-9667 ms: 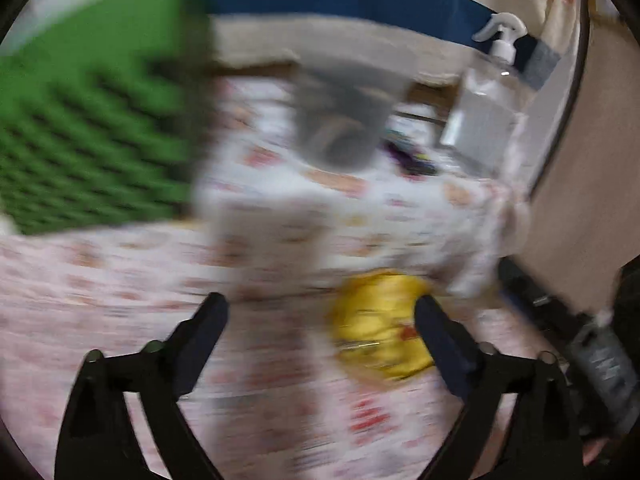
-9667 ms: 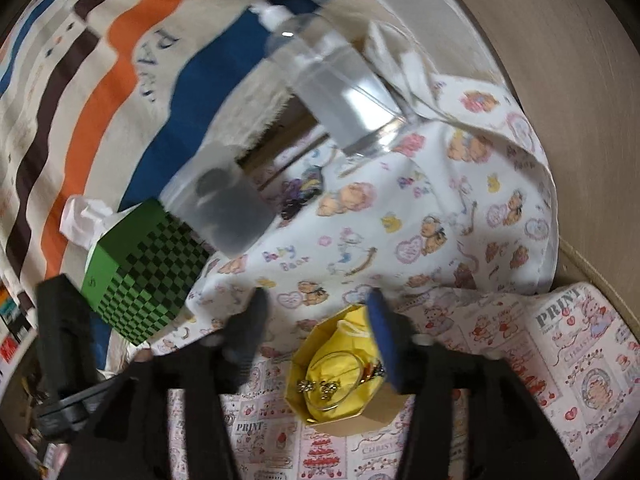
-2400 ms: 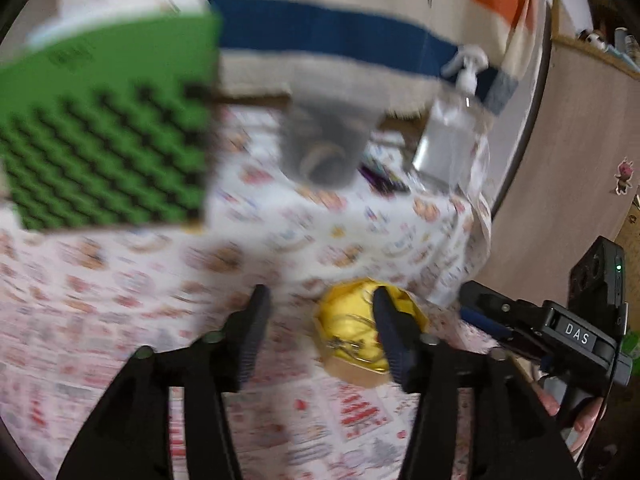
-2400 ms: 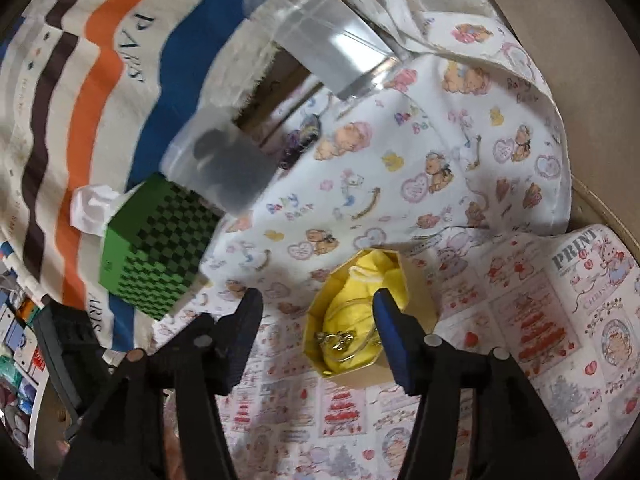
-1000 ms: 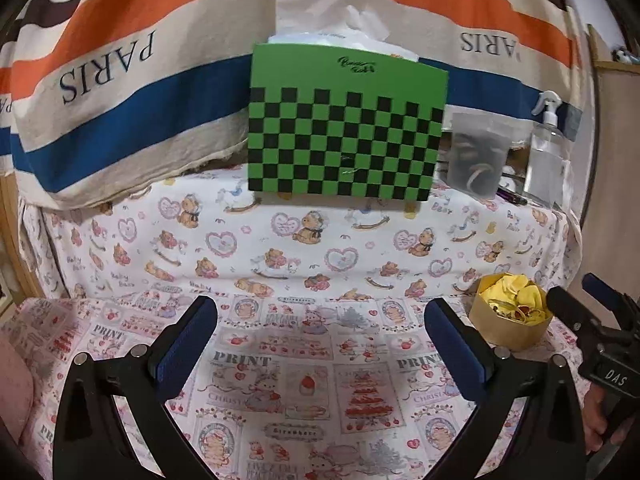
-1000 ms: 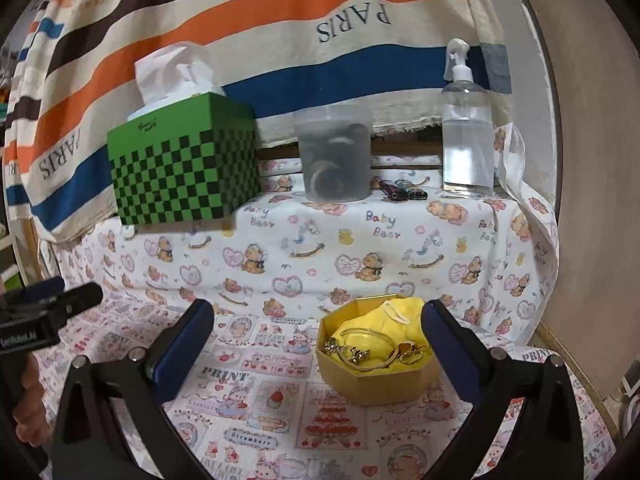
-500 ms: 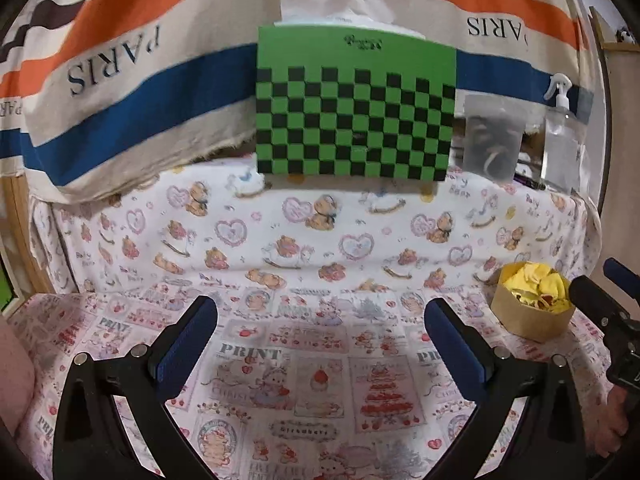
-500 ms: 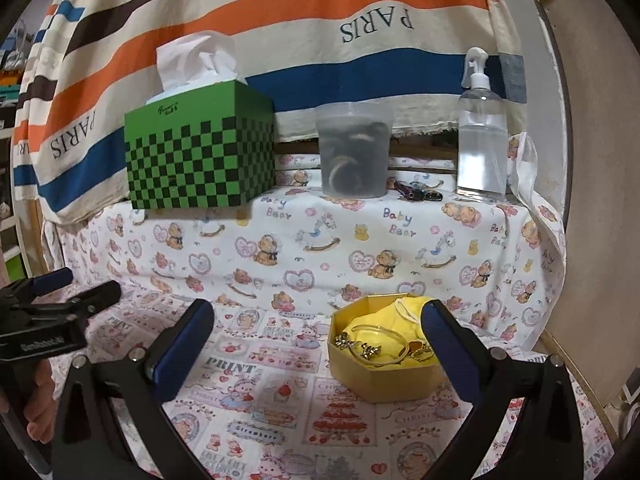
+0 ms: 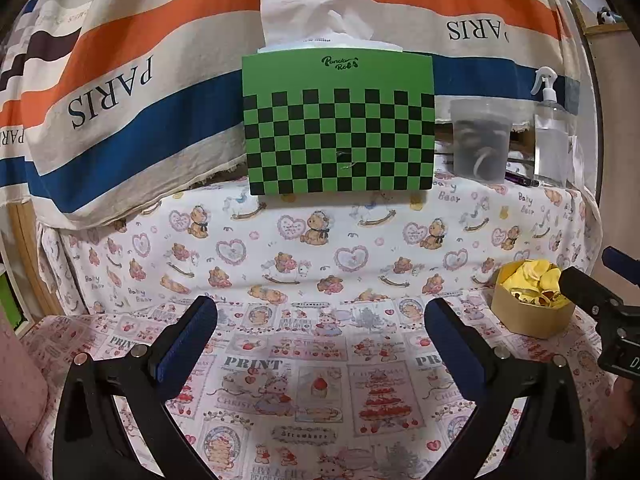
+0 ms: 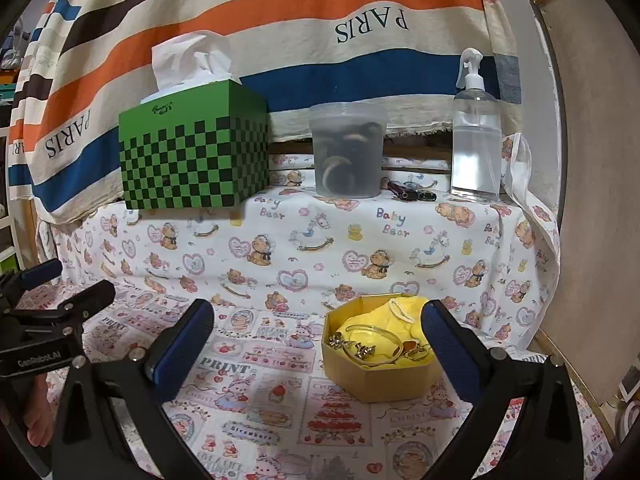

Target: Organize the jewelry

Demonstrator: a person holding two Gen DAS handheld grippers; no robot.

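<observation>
Right wrist view, nearest first: right gripper (image 10: 318, 338) low over the printed cloth (image 10: 256, 404), blue-padded fingers (image 10: 180, 350) spread wide, nothing between them. Just ahead, toward the right finger, a yellow hexagonal box (image 10: 376, 378) resting on the cloth, lined with yellow fabric, with a thin gold bangle (image 10: 376, 342) and some small chain-like pieces lying on top; exact pieces too small to tell apart. At the left edge, the left gripper (image 10: 60, 294) held level above the cloth, well apart from the box.

Left wrist view: left gripper (image 9: 320, 340) likewise wide apart and empty, hovering over the same printed cloth (image 9: 320, 392). Far to its right, the yellow hexagonal box (image 9: 528, 318), partly hidden by the black tip of the right gripper (image 9: 592, 276) coming in from the right edge.

Farther back, a raised ledge draped in a teddy-bear cloth (image 10: 320, 248), hanging down to meet the printed cloth. On top of that ledge, from left to right in the right wrist view: a green-and-black checkered tissue box (image 10: 192, 152) with a white tissue sticking up, a cloudy plastic tub (image 10: 346, 152) with dark rings inside, a couple of small dark objects (image 10: 408, 192) lying flat, and a clear spray bottle (image 10: 476, 140) standing upright. Behind everything, a striped hanging (image 10: 280, 32) in orange, blue, brown and cream, printed with "PARIS".
</observation>
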